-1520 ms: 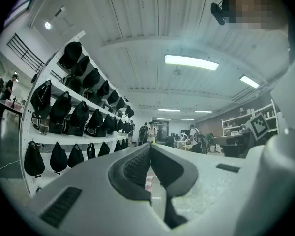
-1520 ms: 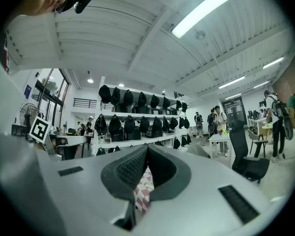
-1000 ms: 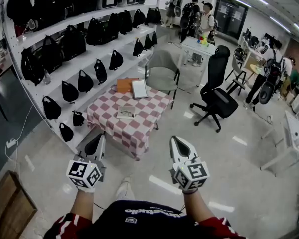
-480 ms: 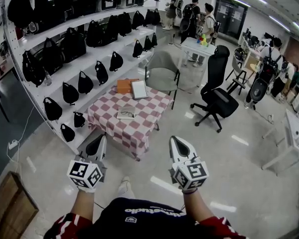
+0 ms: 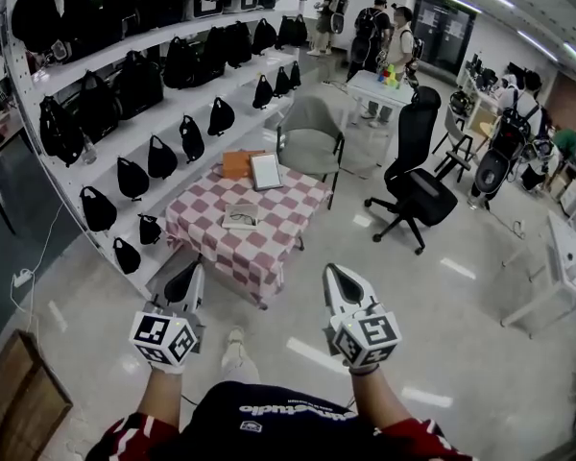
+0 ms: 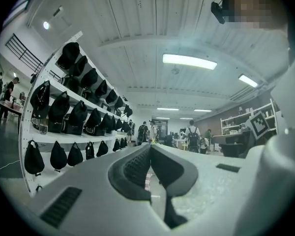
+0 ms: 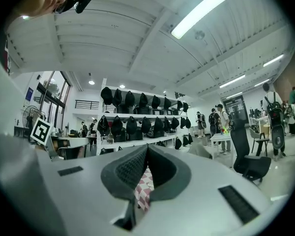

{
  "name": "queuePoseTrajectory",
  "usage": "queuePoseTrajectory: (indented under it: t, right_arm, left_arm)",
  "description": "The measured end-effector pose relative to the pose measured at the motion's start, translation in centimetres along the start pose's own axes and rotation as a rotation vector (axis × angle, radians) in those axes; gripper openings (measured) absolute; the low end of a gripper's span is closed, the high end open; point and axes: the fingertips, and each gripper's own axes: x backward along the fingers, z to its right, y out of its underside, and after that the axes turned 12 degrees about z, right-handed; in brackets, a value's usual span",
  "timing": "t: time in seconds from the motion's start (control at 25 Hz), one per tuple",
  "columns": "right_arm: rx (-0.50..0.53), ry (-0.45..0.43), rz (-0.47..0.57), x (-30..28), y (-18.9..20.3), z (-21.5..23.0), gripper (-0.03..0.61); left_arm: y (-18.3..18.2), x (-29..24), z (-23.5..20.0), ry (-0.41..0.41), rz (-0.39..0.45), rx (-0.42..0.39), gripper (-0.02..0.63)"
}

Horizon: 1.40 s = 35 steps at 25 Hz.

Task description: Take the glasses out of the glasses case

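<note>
Both grippers sit low in front of the person, side by side: the left gripper and the right gripper each have their jaws pressed together at the tips, with nothing between them. Ahead of them and well apart stands a table under a red-and-white checked cloth. The pale glasses case lies on it, ahead of the left gripper; it is too small to tell its contents. Beyond it an orange-brown box and a white-framed panel lie side by side. Past the table stands a grey chair, with a black office chair ahead of the right gripper. Shelves of black bags run off to the left gripper's left.
</note>
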Motion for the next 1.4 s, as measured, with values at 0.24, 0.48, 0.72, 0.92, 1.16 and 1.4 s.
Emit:
queuePoseTrajectory:
  t: [0.24,0.48,0.72,0.92,1.16,1.4]
  right_arm:
    - [-0.005,-0.002,-0.010,-0.3,0.5,-0.1,-0.006]
    - [-0.009,0.006,-0.014,-0.4,0.9,0.4,-0.007]
    - [-0.001,0.015,-0.020,-1.2,0.9,1.0,-0.006]
    - [0.011,0.026,-0.022,-2.3,1.2,1.8,-0.006]
    - [0.015,0.041,-0.035,-4.8,1.8,2.8,-0.006]
    - [0.019,0.051,-0.048,-8.4,2.2,3.3,-0.006]
  left_arm:
    - [0.7,0.0,-0.7,-0.005,-0.021,-0.009,0.006]
    - [0.9,-0.8,-0.6,0.010,-0.023,-0.021,0.006]
    - [1.5,-2.1,-1.1,0.020,-0.028,-0.010,0.006]
    - [2.1,-4.0,-1.8,0.036,-0.021,-0.002,0.006]
    - [3.3,-6.6,-3.5,0.049,-0.029,0.008,0.006]
    - [4.2,-9.5,-5.9,0.059,-0.040,0.014,0.006]
